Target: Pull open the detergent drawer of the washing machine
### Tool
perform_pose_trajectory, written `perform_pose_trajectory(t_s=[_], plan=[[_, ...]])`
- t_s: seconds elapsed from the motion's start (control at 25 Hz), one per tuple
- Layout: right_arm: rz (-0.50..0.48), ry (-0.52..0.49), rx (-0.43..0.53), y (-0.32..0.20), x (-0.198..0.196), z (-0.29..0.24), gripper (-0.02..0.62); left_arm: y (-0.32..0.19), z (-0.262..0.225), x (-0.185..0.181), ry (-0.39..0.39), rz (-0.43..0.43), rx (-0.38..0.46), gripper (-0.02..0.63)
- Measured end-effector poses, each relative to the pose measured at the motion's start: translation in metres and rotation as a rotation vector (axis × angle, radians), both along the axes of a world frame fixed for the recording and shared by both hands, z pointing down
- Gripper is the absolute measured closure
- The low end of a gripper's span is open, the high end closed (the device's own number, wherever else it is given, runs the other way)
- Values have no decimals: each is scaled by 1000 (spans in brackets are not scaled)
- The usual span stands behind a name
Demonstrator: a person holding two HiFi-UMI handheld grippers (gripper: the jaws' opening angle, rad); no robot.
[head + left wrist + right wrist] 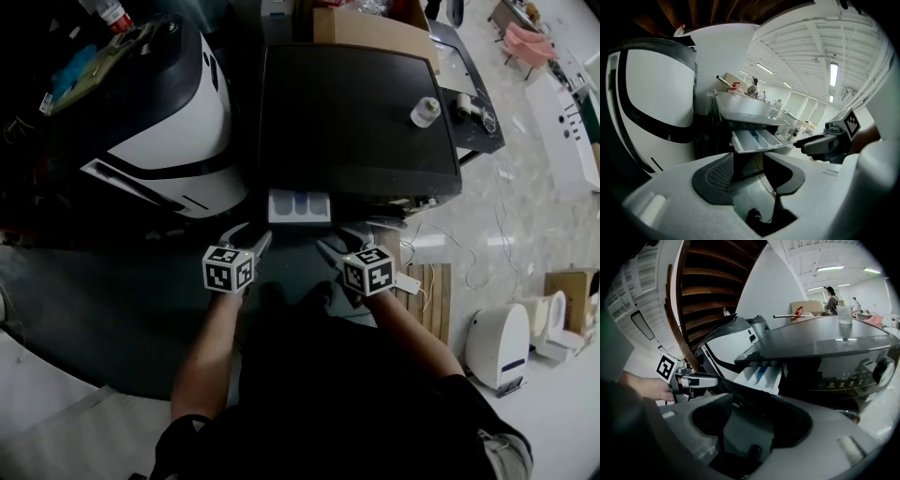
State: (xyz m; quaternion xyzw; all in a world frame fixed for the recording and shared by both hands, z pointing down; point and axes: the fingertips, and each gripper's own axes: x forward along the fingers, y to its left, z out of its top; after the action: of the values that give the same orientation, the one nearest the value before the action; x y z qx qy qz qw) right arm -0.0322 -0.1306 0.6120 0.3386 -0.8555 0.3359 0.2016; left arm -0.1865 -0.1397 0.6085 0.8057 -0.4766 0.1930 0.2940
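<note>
The dark-topped washing machine (pixel 356 117) has its white detergent drawer (pixel 299 206) standing pulled out at the front left, its compartments showing. In the left gripper view the drawer (pixel 757 140) lies just ahead and above the jaws; in the right gripper view the drawer (pixel 761 376) juts out ahead. My left gripper (pixel 247 240) hangs a little in front of the drawer, open with nothing between its jaws. My right gripper (pixel 338 244) is beside it, slightly right of the drawer, also open and empty. Each gripper shows in the other's view: right gripper (pixel 825 143), left gripper (pixel 696 379).
A large white and black machine (pixel 169 122) stands close on the left. A clear cup (pixel 425 112) sits on the washer's top, with a cardboard box (pixel 370 28) behind. A wooden pallet (pixel 433 295) and a white appliance (pixel 497 342) are on the floor to the right.
</note>
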Motion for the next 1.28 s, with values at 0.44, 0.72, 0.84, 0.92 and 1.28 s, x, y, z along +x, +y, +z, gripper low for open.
perform_pose_trajectory(t_s=[0.44, 0.72, 0.84, 0.92, 1.28], plan=[[-96, 72, 53, -6, -4, -17, 353, -1, -9, 1, -30, 133, 23, 394], [-138, 122, 21, -11, -16, -9, 353, -5, -10, 6, -44, 206, 7, 395], [-148, 122, 15, -7, -18, -10, 353, -2, -11, 4, -33, 211, 4, 396], [-144, 122, 16, -3, -18, -10, 353, 1, -12, 4, -26, 212, 4, 396], [-100, 112, 12, 14, -16, -9, 353, 19, -11, 4, 6, 216, -4, 399]])
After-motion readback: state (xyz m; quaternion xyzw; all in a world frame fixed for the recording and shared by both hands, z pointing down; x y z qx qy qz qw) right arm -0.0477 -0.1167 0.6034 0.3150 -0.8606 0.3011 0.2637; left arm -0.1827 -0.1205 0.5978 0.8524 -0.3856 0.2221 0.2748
